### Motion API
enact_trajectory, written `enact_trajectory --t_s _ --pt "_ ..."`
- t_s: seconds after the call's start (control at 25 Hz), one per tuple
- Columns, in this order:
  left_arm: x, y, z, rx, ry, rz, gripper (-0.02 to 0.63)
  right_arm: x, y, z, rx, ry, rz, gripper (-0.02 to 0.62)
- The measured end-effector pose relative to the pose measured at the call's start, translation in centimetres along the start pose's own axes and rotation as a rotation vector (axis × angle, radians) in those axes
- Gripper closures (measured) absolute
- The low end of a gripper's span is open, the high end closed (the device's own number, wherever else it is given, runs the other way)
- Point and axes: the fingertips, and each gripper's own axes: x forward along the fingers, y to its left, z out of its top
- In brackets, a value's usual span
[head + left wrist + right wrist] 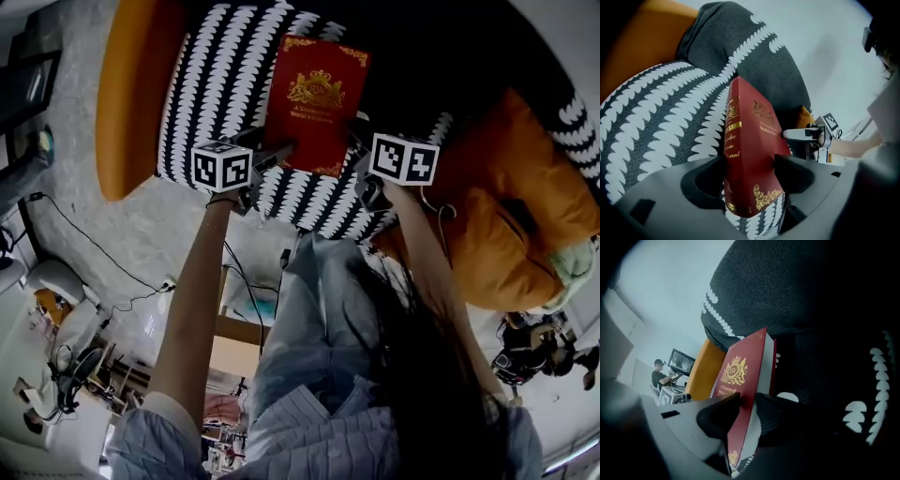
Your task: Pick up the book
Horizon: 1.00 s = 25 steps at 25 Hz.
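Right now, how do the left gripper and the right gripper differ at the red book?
The left gripper straddles the book at its spine, fingers wide apart; the right gripper takes the page-edge side, fingers closed on it. Both are at the book's near end.

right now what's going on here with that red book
A person holds a gripper in each hand and is picking up the red book, which rests on a black-and-white cushion in an orange chair. The right gripper is clamped on the book's page-edge side. The left gripper has its jaws open around the spine corner and is not gripping yet.
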Motion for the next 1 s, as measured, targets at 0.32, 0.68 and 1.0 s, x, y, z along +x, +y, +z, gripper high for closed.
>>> enact_trajectory --t_s 0.32,0.68,1.0 --pt "-0.4 -2.2 0.1 -0.017 -0.062 0.009 0.273 -2.1 0.9 1.0 -0.077 -0.030 0.011 0.472" --pt "-5.8 -7.6 0.4 0.026 -0.178 0.000 0.273 -8.2 6.4 0.9 -0.164 -0.102 0.063 0.474" --pt "-8.5 -9.4 1.4 0.058 -0.267 0.034 0.273 -9.9 9.5 2.0 -0.255 -0.169 0.073 0.477"
